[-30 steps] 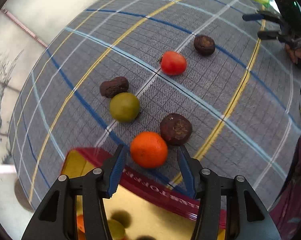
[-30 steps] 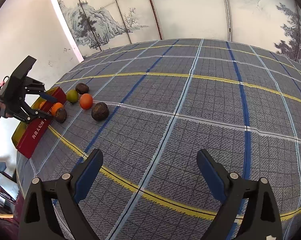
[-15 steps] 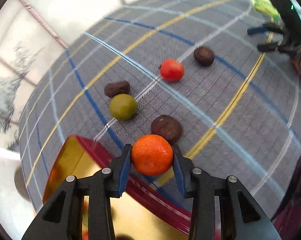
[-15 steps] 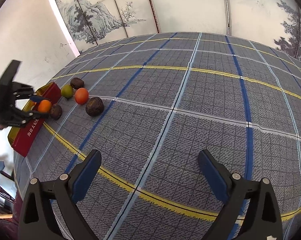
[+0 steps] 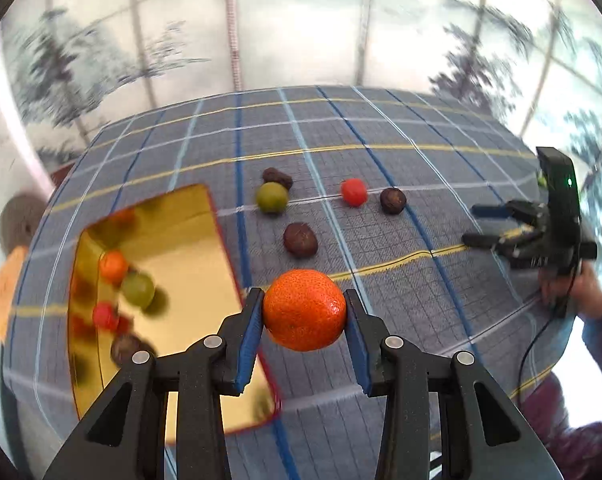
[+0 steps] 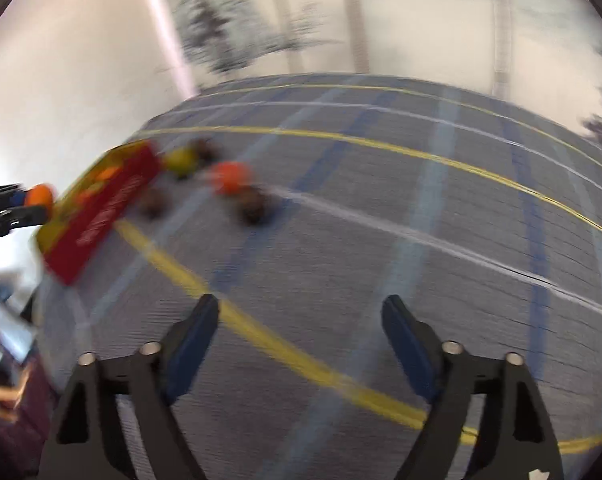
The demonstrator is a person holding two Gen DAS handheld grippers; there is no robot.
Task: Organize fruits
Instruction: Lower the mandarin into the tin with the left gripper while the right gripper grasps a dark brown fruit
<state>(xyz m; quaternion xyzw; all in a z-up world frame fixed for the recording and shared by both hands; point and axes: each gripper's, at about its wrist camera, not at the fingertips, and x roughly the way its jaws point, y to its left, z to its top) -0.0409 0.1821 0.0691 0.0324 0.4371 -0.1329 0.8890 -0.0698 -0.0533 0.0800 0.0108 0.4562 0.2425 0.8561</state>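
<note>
- The left gripper clamps the orange mandarin between its blue pads; a second ago the jaws stood open around it on the cloth, half a second ago they had closed, and now the fruit rides clear of the table, just right of the box.
- In my judgement the pick is done and the carry into the box is what remains of this step.
- The mandarin is round, with a pebbled, glossy skin that should sit firmly under flat pads.
- The box to the near left is shallow, red outside, with a mirror-like gold lining; several small fruits lie in it, blurred.
- Farther out on the woven plaid tablecloth remain a smooth green fruit, a red tomato-like fruit and three dull, wrinkled brown fruits; the nearest brown fruit lies just beyond the mandarin.
- The right gripper hovers wide open and empty over the cloth at the right; its view is now motion-blurred, so it has begun swinging toward the fruit.
</note>
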